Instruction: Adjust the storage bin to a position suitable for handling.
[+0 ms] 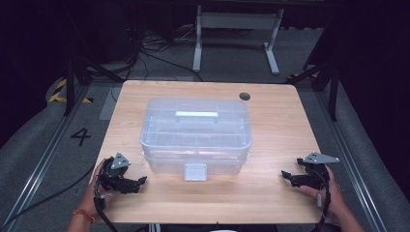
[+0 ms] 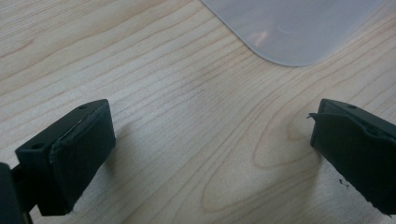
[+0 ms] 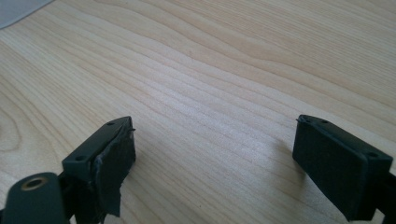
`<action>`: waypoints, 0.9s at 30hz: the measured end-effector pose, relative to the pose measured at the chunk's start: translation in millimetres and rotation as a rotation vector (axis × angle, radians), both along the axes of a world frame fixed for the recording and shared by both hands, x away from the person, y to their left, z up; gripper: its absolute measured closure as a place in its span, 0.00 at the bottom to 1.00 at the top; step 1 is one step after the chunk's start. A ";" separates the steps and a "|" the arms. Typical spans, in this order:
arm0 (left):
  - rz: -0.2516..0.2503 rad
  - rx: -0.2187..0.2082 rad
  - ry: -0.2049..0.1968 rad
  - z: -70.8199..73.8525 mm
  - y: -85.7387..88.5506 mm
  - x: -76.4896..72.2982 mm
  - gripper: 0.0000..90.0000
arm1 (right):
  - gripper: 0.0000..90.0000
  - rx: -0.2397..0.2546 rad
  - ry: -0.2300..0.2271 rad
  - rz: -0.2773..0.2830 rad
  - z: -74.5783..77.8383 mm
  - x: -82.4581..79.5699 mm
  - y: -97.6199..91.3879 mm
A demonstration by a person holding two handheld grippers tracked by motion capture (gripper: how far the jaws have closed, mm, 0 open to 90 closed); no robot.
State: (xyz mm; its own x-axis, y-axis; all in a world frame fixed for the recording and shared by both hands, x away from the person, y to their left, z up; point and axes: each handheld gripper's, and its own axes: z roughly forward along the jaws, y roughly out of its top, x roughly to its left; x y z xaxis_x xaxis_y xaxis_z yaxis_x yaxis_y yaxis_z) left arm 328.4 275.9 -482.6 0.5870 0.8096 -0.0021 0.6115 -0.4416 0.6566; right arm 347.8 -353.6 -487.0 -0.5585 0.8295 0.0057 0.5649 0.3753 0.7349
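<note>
A clear plastic storage box with a lid, a top handle and a front latch stands in the middle of the wooden table. My left gripper rests low on the table at the front left, held by a hand, its jaws wide apart with nothing between them. In the left gripper view a corner of the box lies ahead of the open left gripper. My right gripper rests at the front right, pointing left toward the box, and in its own view the right gripper stands open over bare wood.
A small dark round hole sits near the table's back right. Beyond the table stands a white metal frame on a grey floor with cables. Bare wood lies on both sides of the box.
</note>
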 end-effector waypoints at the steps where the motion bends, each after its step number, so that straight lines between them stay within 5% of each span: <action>1: 0.004 -0.001 -0.001 -0.1 -0.2 -0.4 0.00 | 0.15 0.000 0.000 0.002 0.0 0.0 -0.3; 27: -0.029 0.002 0.002 0.1 4.2 1.0 0.01 | 0.19 -0.007 -0.002 0.022 1.4 -0.1 -2.9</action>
State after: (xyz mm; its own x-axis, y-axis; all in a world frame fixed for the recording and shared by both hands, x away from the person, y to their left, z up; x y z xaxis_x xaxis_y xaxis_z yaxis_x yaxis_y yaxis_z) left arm 329.3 280.1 -482.5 0.6101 0.7923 -0.0014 0.5997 -0.4606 0.6544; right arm 347.7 -356.5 -485.6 -0.5764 0.8171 -0.0011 0.5547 0.3923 0.7337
